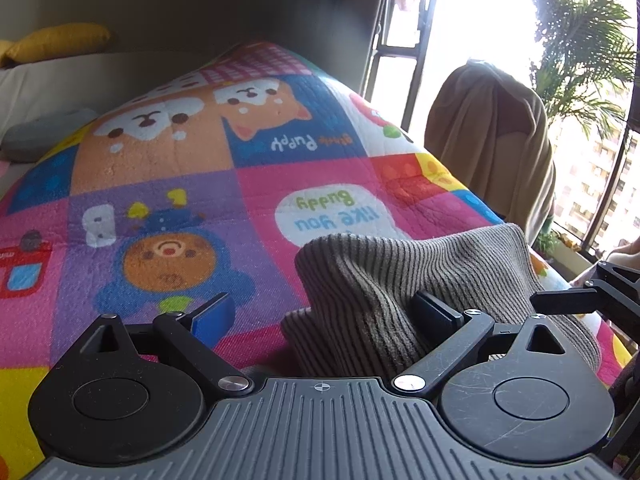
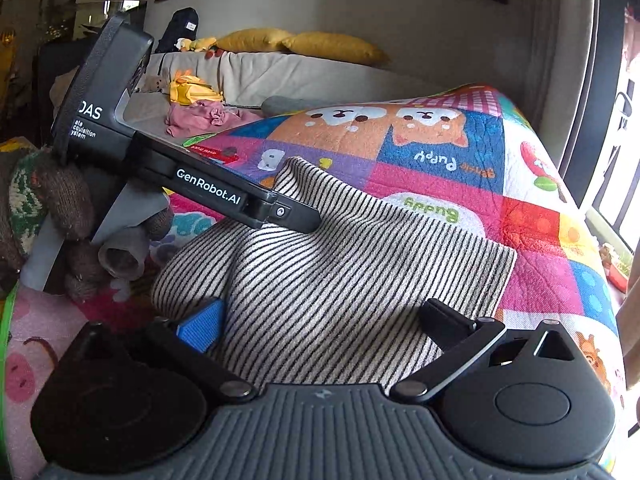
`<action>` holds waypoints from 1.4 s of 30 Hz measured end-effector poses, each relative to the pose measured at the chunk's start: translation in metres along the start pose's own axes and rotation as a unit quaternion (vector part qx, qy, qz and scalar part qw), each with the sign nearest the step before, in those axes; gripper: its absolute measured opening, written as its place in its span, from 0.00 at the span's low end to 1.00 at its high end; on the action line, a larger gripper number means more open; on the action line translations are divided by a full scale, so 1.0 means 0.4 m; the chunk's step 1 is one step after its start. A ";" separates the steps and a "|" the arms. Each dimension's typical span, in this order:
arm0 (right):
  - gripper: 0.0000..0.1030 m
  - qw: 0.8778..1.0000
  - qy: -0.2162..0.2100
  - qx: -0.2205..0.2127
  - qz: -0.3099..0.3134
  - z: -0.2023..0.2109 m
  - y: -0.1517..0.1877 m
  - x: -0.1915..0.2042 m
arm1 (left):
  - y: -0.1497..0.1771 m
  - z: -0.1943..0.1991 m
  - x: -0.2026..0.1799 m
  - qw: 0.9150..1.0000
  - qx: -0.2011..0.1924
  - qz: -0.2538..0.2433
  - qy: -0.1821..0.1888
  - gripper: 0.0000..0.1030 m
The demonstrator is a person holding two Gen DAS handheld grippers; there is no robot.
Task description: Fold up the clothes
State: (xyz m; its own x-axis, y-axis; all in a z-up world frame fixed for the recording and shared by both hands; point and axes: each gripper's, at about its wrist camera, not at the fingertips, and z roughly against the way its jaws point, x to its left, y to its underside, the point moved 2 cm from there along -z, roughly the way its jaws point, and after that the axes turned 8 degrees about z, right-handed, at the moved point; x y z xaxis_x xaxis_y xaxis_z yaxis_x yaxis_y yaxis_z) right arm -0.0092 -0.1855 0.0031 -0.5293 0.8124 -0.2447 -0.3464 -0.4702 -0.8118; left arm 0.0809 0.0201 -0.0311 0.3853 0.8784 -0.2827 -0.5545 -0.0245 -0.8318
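the right gripper [image 2: 324, 320] hangs low over the striped garment [image 2: 340, 276], its fingers spread wide apart and holding nothing, the blue pad [image 2: 202, 330] of one finger resting at the cloth's near left edge. the garment is a ribbed knit with thin dark stripes on a pale ground, lying bunched and partly doubled over on the cartoon quilt [image 2: 440, 148], with one corner reaching out flat toward the quilt's right side and a rounded fold humped at its left. the left gripper [image 1: 324, 312] is also spread open, gripping nothing; one finger sits over the garment's ridge, the other over bare quilt to the garment's left. from the right wrist view its dark body crosses above the garment's far left part. beyond the garment the quilt shows puppy faces. past the quilt lie a pink cloth [image 2: 200, 118], yellow cushions [image 2: 332, 46] and a brown throw [image 1: 492, 140] by the window.
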 end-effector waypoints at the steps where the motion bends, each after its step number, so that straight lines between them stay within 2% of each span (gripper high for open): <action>1: 1.00 1.000 -0.006 0.000 -0.005 0.007 -0.004 -0.007 | -0.001 0.003 0.000 1.000 0.000 0.001 0.001 0.96; 3: 1.00 1.000 -0.010 -0.006 -0.016 0.032 -0.013 -0.033 | -0.003 0.010 -0.001 1.000 0.001 0.001 0.002 0.96; 10: 1.00 0.995 0.090 -0.016 -0.036 0.096 -0.022 -0.133 | -0.020 0.063 -0.006 1.000 -0.008 -0.003 0.015 0.95; 13: 1.00 0.988 0.140 0.022 -0.066 0.053 0.016 -0.176 | -0.020 0.069 -0.006 1.000 -0.011 -0.014 0.003 0.95; 15: 1.00 0.983 0.154 0.056 -0.081 0.005 0.054 -0.193 | -0.017 0.061 -0.005 1.000 -0.005 -0.019 -0.006 0.96; 17: 1.00 0.982 0.143 0.047 -0.116 -0.002 0.074 -0.206 | -0.015 0.050 -0.003 1.000 0.002 -0.018 -0.012 0.96; 20: 1.00 0.983 0.130 0.039 -0.119 0.012 0.054 -0.235 | -0.018 0.038 -0.001 1.000 0.009 -0.016 -0.020 0.96; 23: 1.00 0.981 0.153 0.008 -0.117 0.028 0.010 -0.275 | -0.021 0.032 -0.004 0.999 0.012 -0.023 -0.024 0.96; 26: 1.00 0.980 0.168 0.001 -0.109 -0.001 -0.025 -0.313 | -0.020 0.030 -0.006 0.999 0.014 -0.025 -0.026 0.96; 27: 1.00 0.980 0.169 0.004 -0.106 -0.016 -0.033 -0.324 | -0.019 0.029 -0.005 0.999 0.015 -0.025 -0.027 0.96; 30: 1.00 0.983 0.144 0.076 -0.086 -0.120 -0.015 -0.336 | -0.024 0.038 -0.001 0.999 0.019 -0.012 -0.030 0.96; 33: 1.00 0.982 0.134 0.078 -0.111 -0.158 0.017 -0.338 | -0.036 0.077 -0.007 0.999 0.022 0.011 -0.030 0.95; 34: 1.00 0.981 0.129 0.078 -0.123 -0.157 0.023 -0.346 | -0.040 0.102 -0.014 0.999 0.026 0.025 -0.013 0.95; 36: 1.00 0.980 0.122 0.077 -0.139 -0.154 0.036 -0.355 | -0.047 0.159 -0.035 0.997 0.036 0.056 0.045 0.95; 39: 1.00 0.978 0.115 0.071 -0.161 -0.154 0.053 -0.360 | -0.025 0.213 -0.079 0.987 0.063 0.075 0.128 0.95; 42: 1.00 0.976 0.114 0.066 -0.174 -0.152 0.061 -0.362 | 0.021 0.217 -0.117 0.978 0.105 0.083 0.161 0.95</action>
State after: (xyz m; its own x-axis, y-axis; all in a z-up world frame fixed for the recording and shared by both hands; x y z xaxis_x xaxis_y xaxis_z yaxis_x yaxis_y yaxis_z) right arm 0.1061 -0.2934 -0.0135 -0.1806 0.9794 -0.0904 -0.5793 -0.1802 -0.7950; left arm -0.0060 0.0204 0.0165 0.4713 0.6734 -0.5695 -0.7552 -0.0254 -0.6550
